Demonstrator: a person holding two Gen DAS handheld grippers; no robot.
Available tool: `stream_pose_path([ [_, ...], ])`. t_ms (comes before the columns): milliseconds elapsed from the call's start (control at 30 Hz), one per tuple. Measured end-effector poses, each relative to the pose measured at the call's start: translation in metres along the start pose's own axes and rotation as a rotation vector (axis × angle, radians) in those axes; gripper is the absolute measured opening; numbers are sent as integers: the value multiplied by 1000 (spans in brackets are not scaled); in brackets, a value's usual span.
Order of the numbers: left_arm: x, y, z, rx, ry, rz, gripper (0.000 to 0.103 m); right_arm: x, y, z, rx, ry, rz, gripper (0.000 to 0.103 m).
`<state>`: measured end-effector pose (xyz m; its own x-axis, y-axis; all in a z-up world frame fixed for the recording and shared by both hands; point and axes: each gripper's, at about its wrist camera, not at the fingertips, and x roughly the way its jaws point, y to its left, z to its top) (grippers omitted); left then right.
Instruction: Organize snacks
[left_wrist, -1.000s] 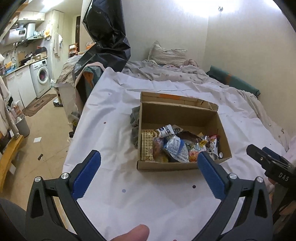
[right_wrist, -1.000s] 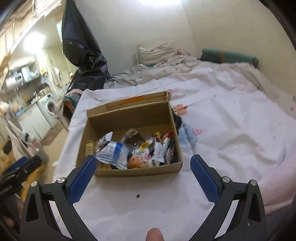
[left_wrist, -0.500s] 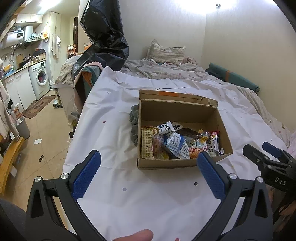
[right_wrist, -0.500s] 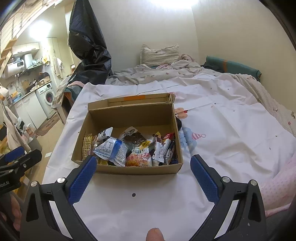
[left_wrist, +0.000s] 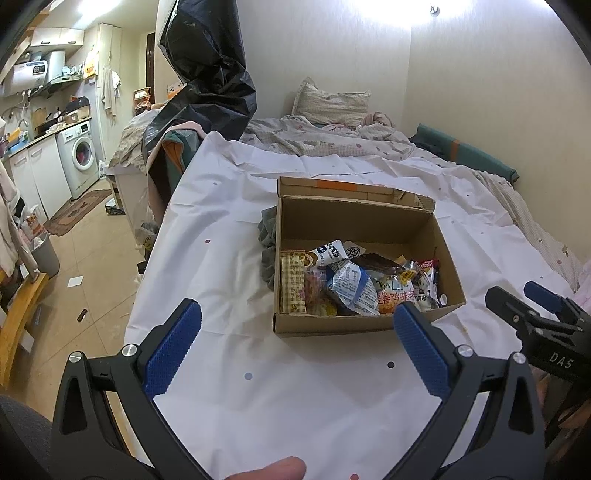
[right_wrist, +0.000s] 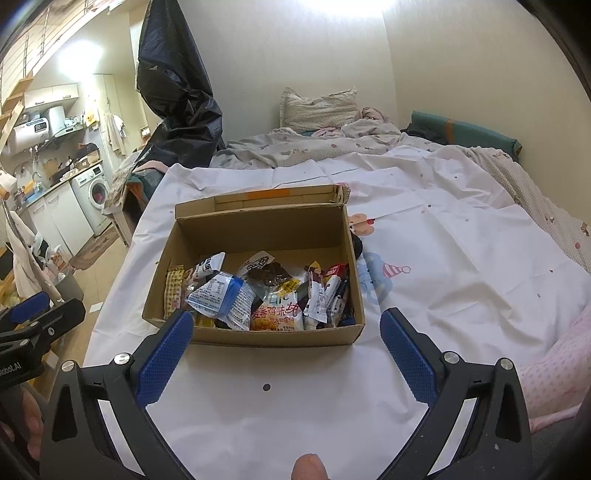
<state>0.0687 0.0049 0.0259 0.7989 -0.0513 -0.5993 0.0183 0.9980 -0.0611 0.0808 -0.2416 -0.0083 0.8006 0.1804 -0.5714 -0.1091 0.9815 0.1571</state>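
Both grippers, left gripper (left_wrist: 297, 341) and right gripper (right_wrist: 286, 349), hang spread and empty before the cardboard box (right_wrist: 258, 338) of jumbled snack packets (right_wrist: 275, 314) on the sheeted bed (right_wrist: 443, 258), so we should come down over one top packet, clear of the walls.

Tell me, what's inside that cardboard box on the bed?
The cardboard box holds a heap of snack packets: a blue-and-white pouch, an orange-printed bag. Whatever lies beneath is covered.
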Motion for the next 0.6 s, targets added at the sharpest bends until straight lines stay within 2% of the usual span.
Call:
stream_pose_path([
  [600,0,0,0,-3,-2,-1,103,-1,1,0,-5,-3,-3,103],
])
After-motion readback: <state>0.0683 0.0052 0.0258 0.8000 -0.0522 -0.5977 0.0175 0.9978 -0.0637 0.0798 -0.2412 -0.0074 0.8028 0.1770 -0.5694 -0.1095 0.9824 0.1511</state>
